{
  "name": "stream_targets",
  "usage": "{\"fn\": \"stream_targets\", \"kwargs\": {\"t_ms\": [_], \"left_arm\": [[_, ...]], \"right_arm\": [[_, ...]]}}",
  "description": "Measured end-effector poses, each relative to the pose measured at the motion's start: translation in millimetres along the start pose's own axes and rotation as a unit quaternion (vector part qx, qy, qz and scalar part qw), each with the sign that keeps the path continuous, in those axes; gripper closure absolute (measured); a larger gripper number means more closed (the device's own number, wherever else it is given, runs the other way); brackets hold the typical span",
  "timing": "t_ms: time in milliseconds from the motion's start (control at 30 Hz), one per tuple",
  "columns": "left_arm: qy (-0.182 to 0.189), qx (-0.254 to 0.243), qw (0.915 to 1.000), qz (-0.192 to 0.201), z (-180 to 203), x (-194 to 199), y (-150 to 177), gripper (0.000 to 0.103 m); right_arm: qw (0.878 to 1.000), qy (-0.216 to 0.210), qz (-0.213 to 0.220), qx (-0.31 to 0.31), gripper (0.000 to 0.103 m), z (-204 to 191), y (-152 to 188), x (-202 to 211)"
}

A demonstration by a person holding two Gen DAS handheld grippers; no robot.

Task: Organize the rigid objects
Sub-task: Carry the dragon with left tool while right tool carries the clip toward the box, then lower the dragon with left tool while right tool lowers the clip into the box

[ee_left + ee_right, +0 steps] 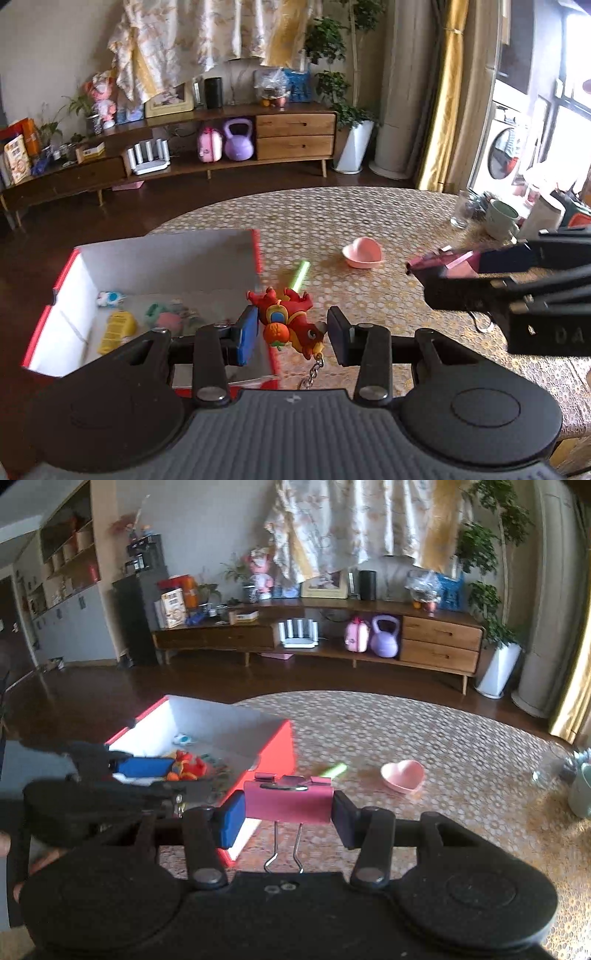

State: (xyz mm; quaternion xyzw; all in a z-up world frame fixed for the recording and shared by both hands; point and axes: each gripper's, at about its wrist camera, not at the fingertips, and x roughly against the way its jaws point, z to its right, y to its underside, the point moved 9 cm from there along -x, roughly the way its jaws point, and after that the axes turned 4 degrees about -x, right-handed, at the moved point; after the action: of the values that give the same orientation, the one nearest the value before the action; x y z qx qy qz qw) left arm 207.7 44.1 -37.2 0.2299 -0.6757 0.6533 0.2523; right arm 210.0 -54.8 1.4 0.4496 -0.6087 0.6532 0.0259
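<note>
**Ana:** Left wrist view first, from near to far. What is held in the left gripper [291,334]?

**Ben:** A red toy keychain [291,325] is clamped between the two pads. It is held by its sides, and its little chain hangs down loose. It looks hard and light, so it can be held firmly. The chain may swing, so the body is the better place to be gripped.

**Ana:** And the right gripper [289,818]?

**Ben:** It is closed on a pink binder clip [288,801]. The flat sides are pressed by the pads and the wire handles hang below. The clip looks like stiff metal, smooth and maybe slippery, so the flat sides are best used.

**Ana:** Where should both be put?

**Ben:** Probably in the red box [66,266], just behind and left of the left gripper. Small things are already lying inside.

**Ana:** What is left farther out on the table [369,214]?

**Ben:** A green stick [301,275] and a pink heart bowl [362,253] are seen beyond the box. The bowl might break if dropped, so its rim should be taken gently.
</note>
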Motion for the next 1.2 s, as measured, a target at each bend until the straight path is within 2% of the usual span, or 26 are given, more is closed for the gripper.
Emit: {"fn": "stream_targets", "kwargs": {"t_ms": [333,667,967,1200], "left_arm": [[-0.035,0.022,0.9991,-0.003,-80,9,-5,0.063],[-0.075,0.032,0.9966,-0.012,-151,-7,-15,0.063],[-0.092,0.054,0.9932,-0.048,-198,-59,-11,0.063],[-0.095,0.054,0.9914,-0.072,-210,-106,-10,0.063]], "right_arm": [[0.999,-0.022,-0.010,0.036,0.054,-56,-9,-25],[0.997,-0.032,-0.034,0.066,0.054,-96,-9,-72],[0.993,-0.037,-0.067,0.088,0.054,-116,0,-132],[0.988,-0.030,-0.101,0.110,0.054,-120,9,-180]]}}
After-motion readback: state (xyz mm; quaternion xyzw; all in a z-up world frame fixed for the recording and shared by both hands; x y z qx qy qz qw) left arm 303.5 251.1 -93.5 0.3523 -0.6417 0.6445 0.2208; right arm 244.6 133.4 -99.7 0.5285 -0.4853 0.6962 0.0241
